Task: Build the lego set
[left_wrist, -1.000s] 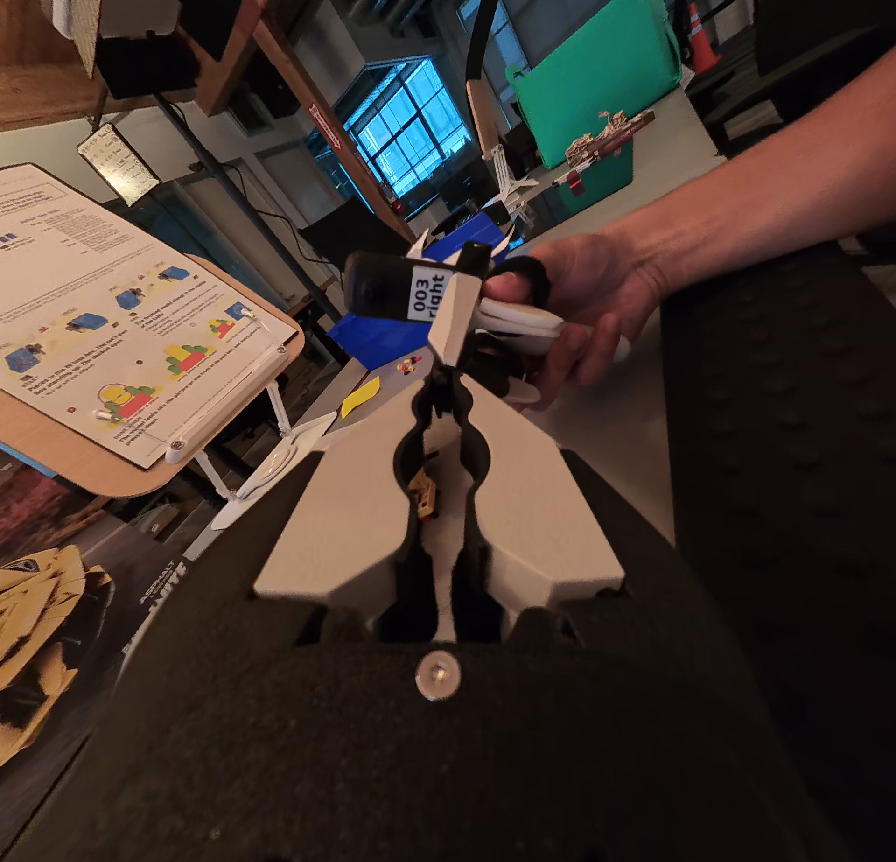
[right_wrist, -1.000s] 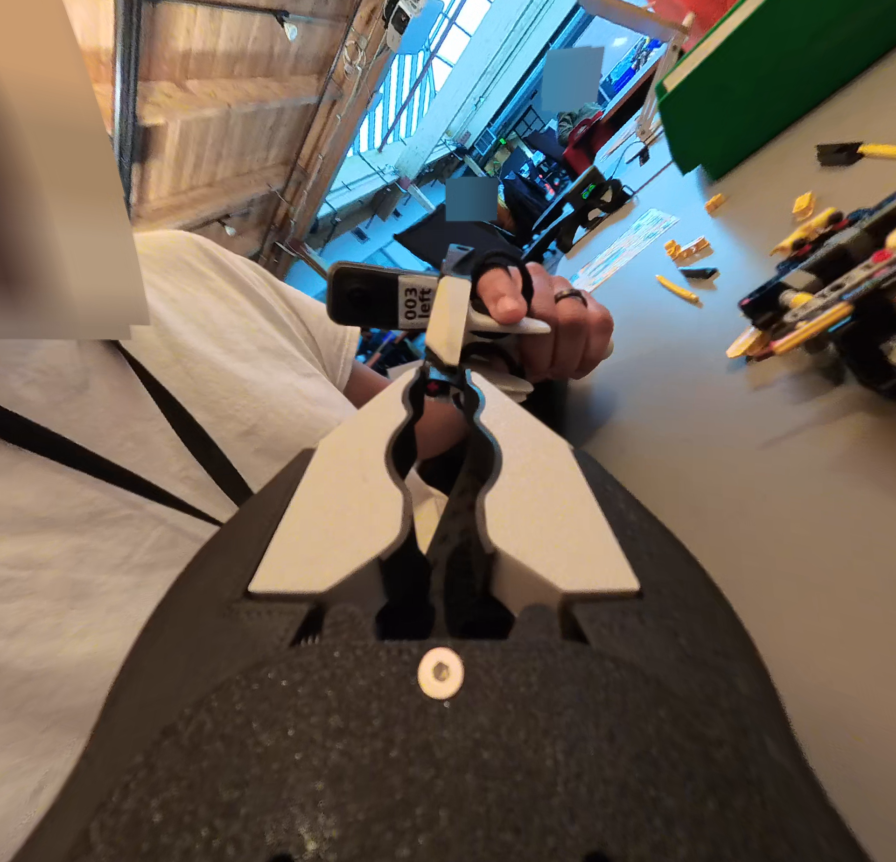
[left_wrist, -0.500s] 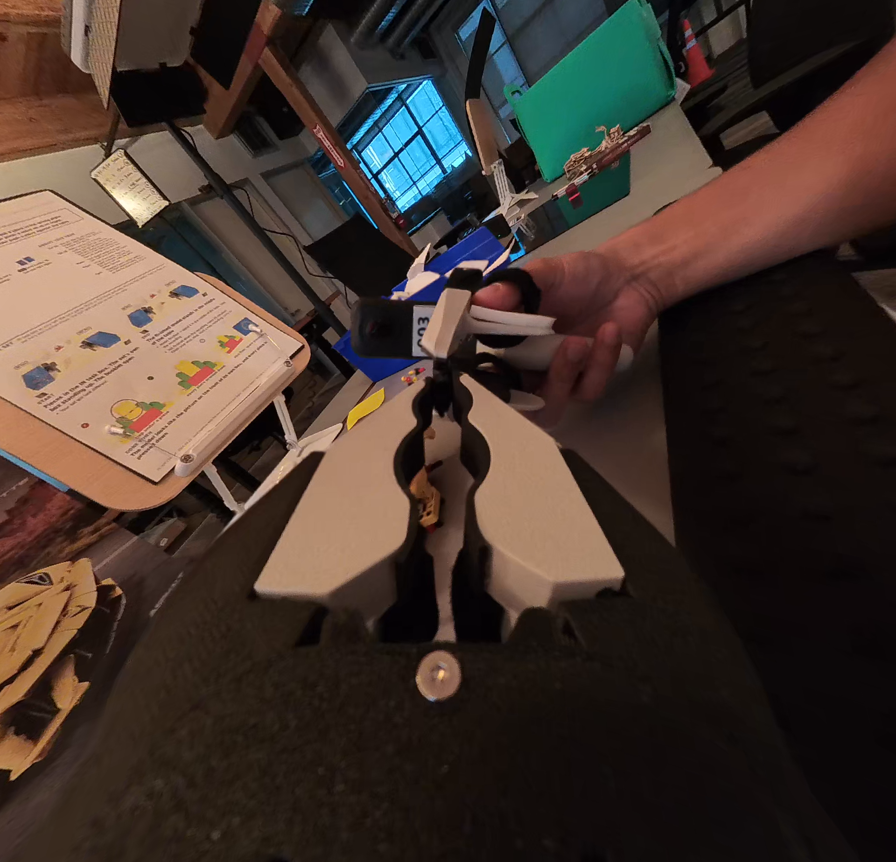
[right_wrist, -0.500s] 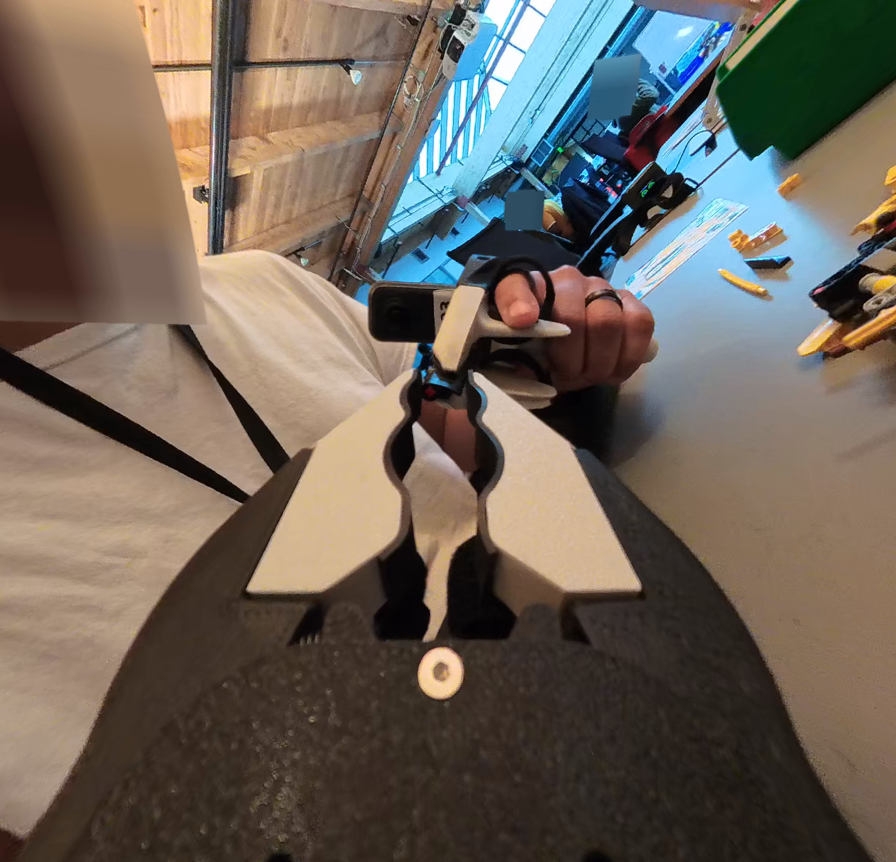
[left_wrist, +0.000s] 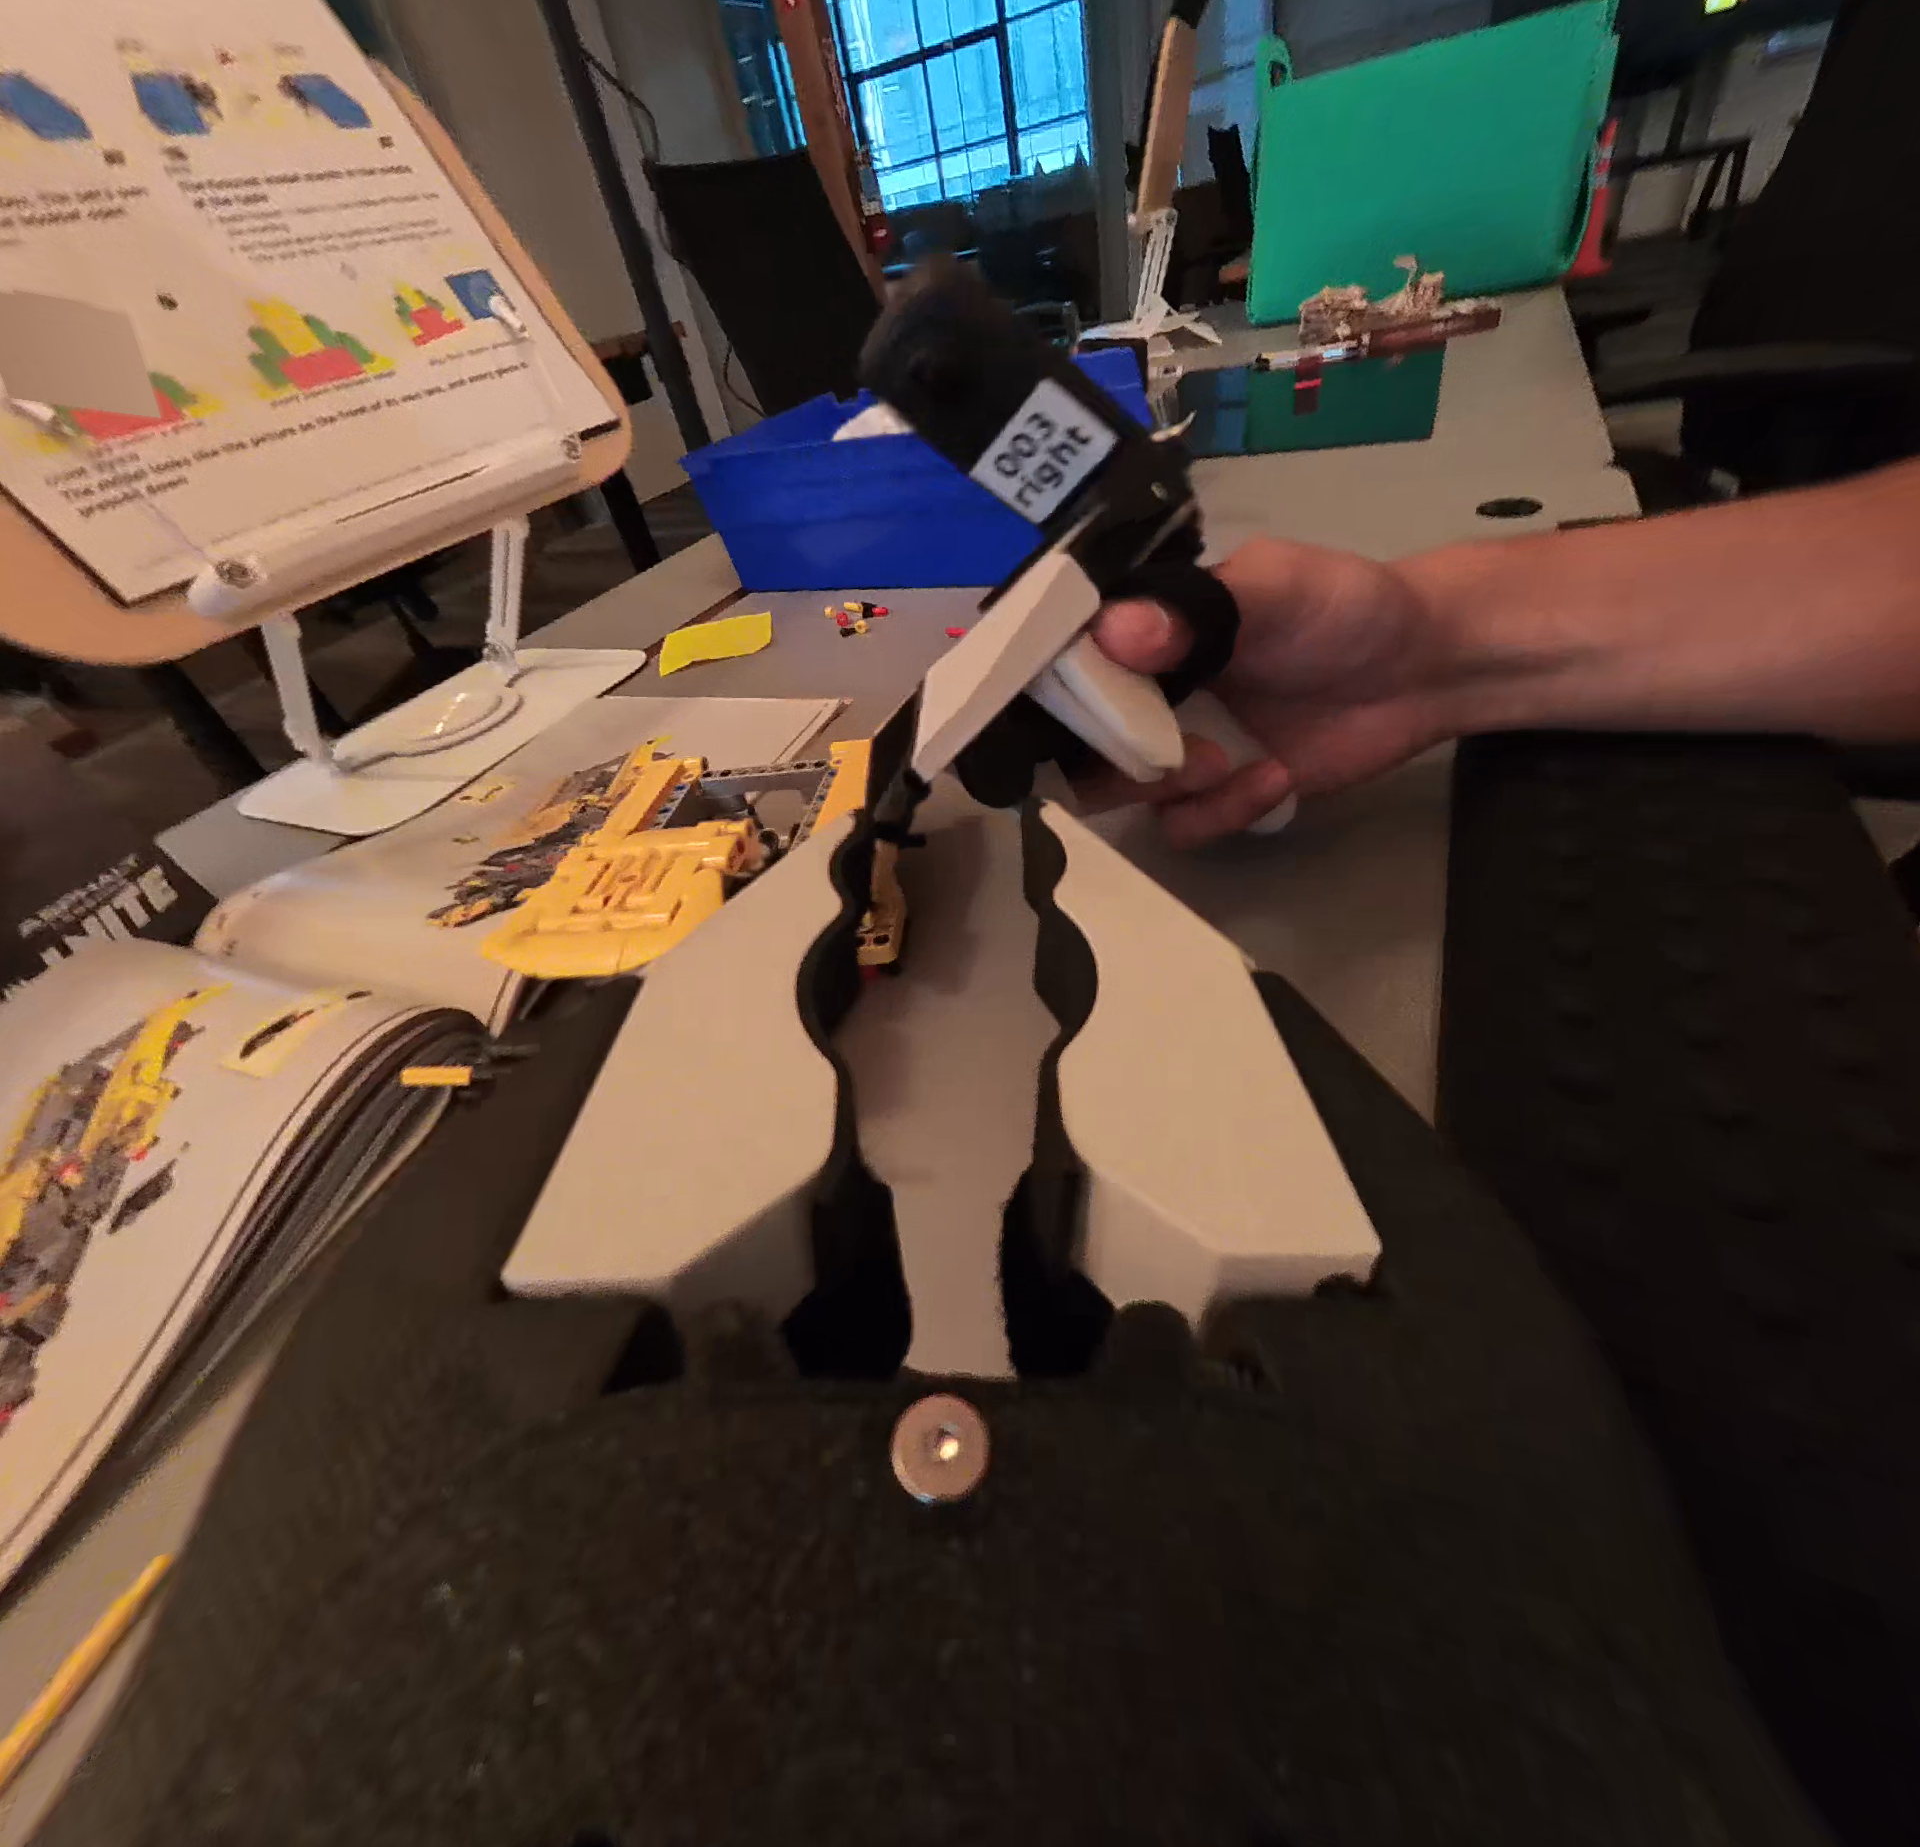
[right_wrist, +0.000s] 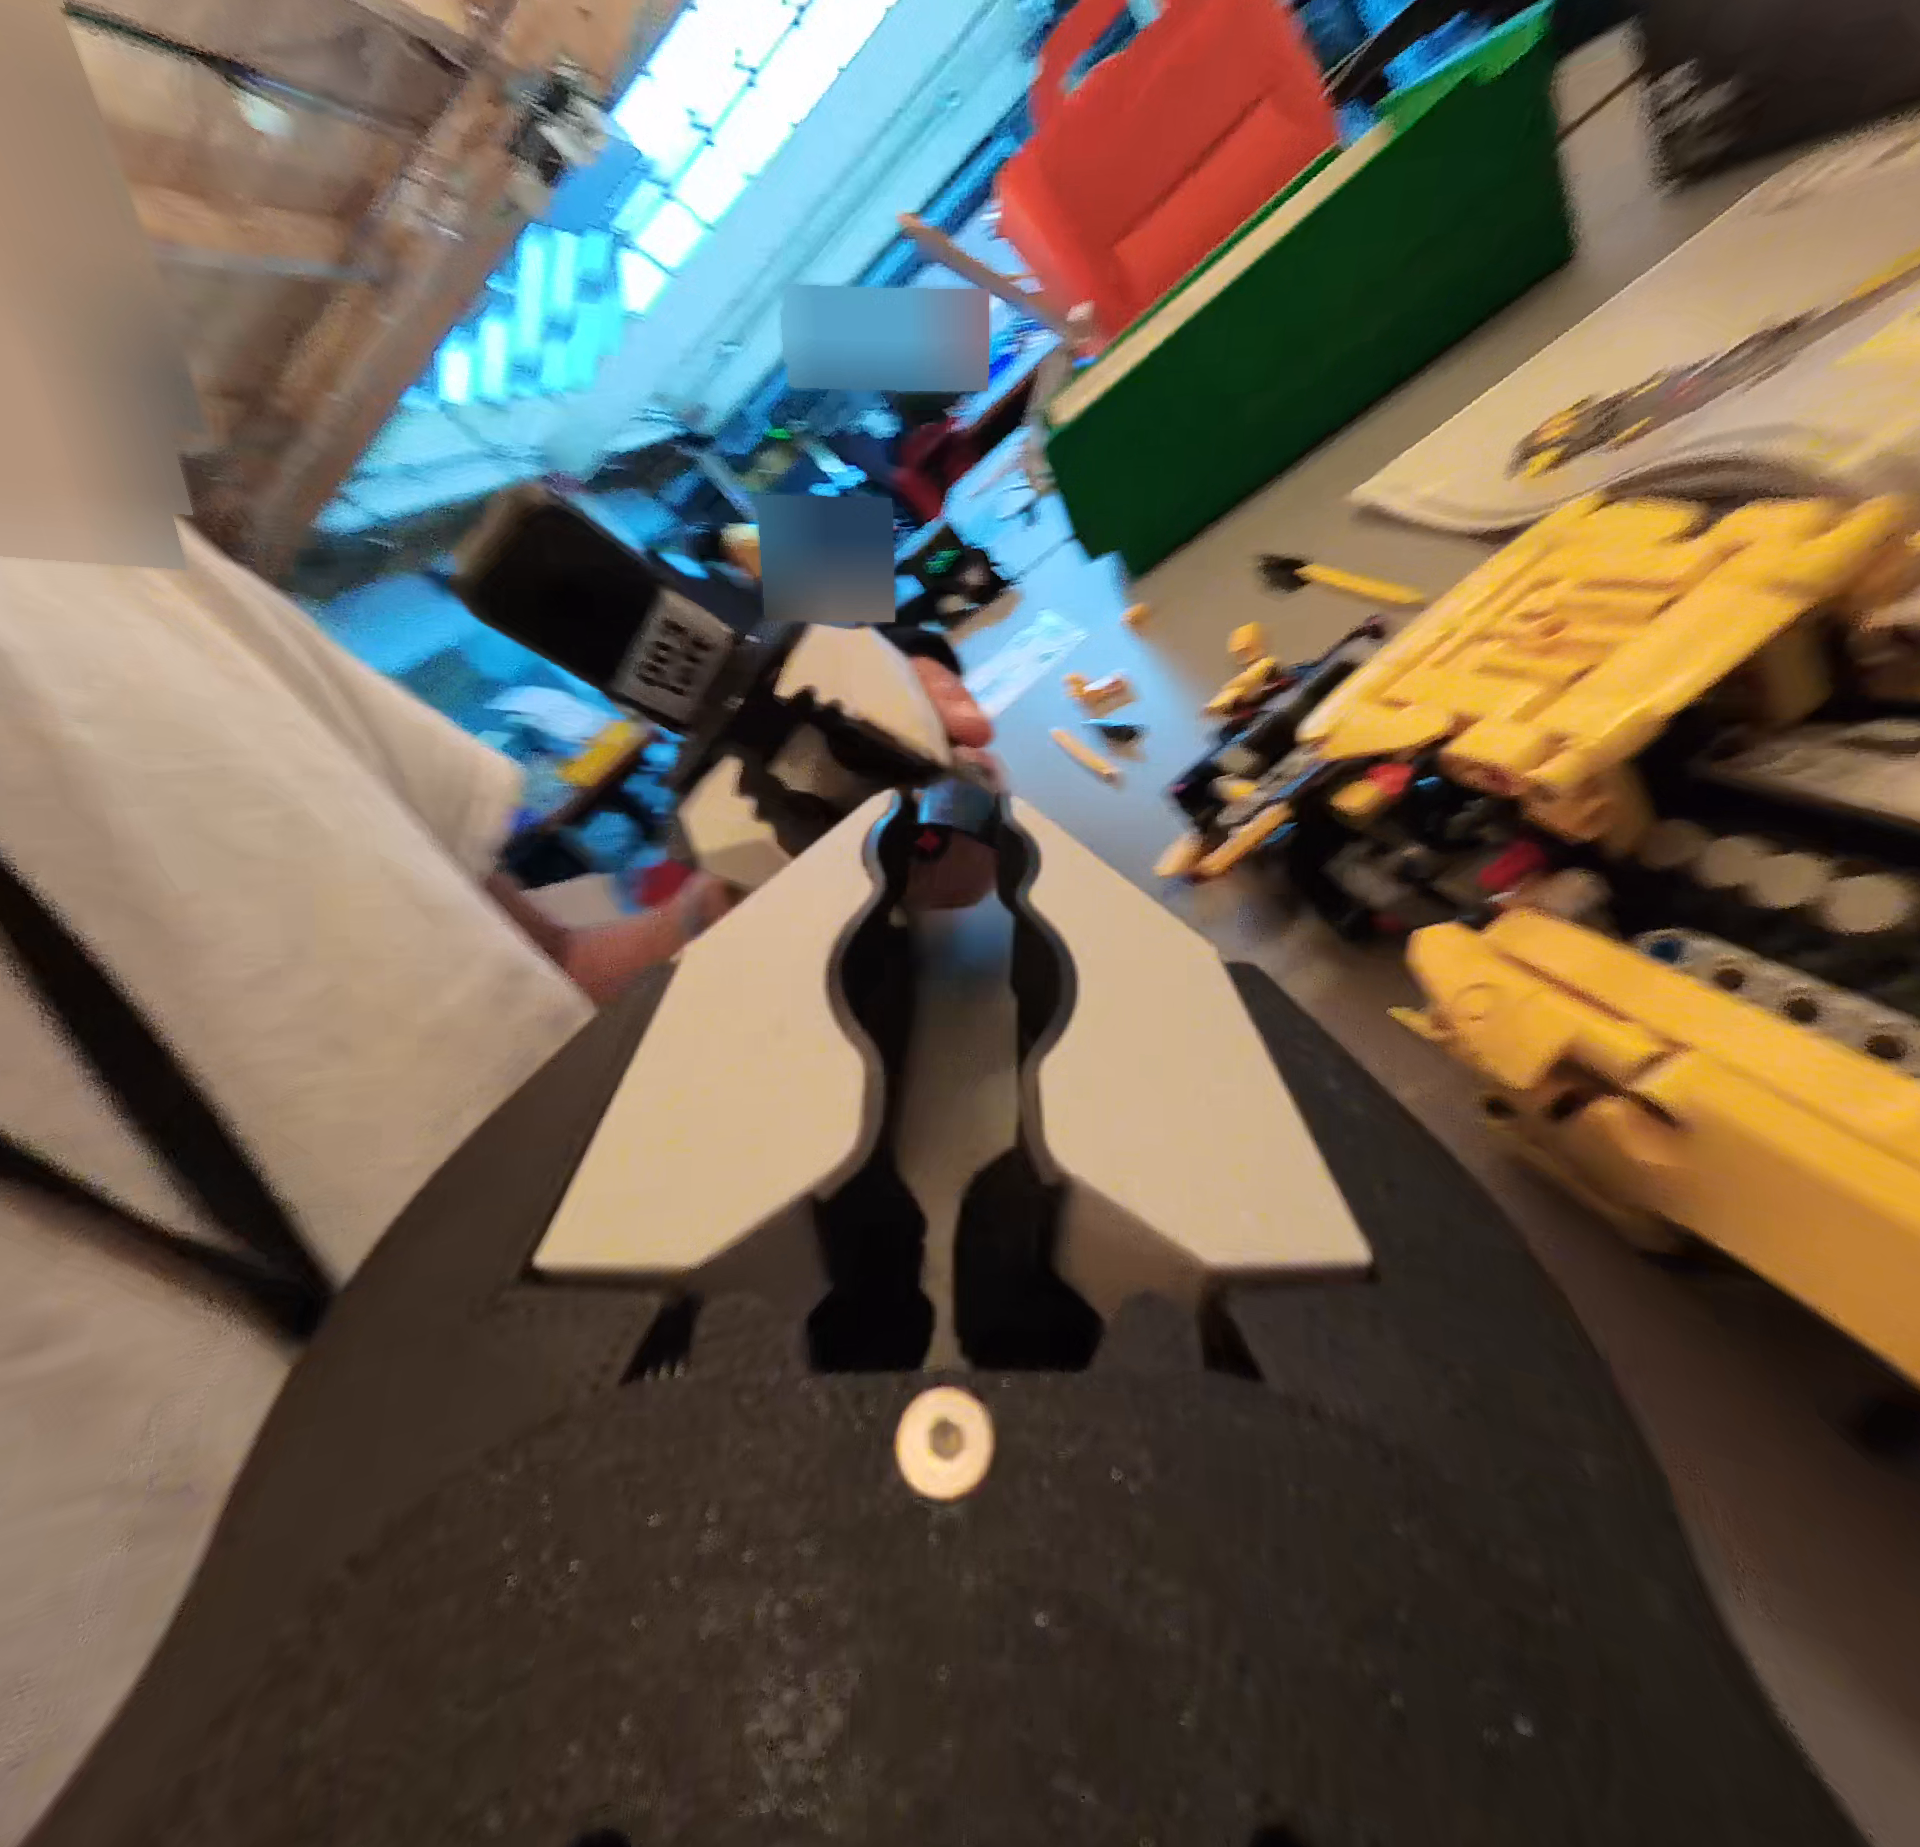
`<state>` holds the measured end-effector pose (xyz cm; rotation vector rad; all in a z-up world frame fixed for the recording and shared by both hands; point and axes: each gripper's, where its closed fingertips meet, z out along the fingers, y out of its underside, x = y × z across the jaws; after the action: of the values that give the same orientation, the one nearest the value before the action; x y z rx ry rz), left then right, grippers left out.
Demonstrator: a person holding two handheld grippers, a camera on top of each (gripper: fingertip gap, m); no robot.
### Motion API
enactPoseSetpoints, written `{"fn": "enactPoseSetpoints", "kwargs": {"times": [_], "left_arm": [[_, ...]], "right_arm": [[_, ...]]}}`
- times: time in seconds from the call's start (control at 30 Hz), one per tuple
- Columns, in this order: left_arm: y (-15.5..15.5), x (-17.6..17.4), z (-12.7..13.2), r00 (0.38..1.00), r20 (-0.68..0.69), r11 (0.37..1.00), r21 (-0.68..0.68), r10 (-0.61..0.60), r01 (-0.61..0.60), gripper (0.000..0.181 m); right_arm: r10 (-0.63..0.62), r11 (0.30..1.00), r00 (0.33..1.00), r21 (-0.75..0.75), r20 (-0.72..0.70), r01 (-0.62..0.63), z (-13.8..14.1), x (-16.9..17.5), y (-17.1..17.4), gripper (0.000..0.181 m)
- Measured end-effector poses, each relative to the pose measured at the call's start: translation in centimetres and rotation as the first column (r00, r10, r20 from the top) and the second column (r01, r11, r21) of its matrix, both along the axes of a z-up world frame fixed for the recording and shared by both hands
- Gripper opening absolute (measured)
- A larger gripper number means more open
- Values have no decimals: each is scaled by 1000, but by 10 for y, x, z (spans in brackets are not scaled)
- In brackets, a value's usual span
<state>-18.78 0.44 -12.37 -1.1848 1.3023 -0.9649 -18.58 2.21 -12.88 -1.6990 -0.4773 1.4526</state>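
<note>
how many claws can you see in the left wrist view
2: the left claw in the near foreground, jaws apart, and the right claw just beyond it, held by a hand, tips pointing down beside the yellow lego model. None seem hidden.

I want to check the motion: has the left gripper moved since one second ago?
Yes. The left gripper has swung downward: the reading stand now sits higher in its view, and the open booklet and yellow model have come into sight.
</note>
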Motion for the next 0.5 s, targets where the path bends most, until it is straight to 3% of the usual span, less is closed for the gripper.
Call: {"fn": "enactPoseSetpoints", "kwargs": {"times": [0.13,0.2,0.27,0.33,0.4,0.5], "left_arm": [[19,-8,6,998,53,991,-127,44,-37,28],[37,-11,-3,997,24,959,-276,68,-58,33],[44,-14,-16,998,-67,916,-401,2,-29,41],[54,-24,-33,967,-253,945,-323,-38,-47,60],[80,-34,-40,929,-370,979,-183,18,-92,72],[108,-39,-46,900,-430,972,-232,-68,-37,73]], "right_arm": [[-255,946,945,255,205,200,-2,19,18,14],[-379,897,869,360,319,259,-8,31,24,15],[-474,843,776,469,416,264,-14,38,24,14],[-555,780,699,574,451,249,-14,37,19,14],[-627,716,622,661,469,223,-11,36,15,14],[-702,635,558,744,443,207,1,36,14,14]]}}
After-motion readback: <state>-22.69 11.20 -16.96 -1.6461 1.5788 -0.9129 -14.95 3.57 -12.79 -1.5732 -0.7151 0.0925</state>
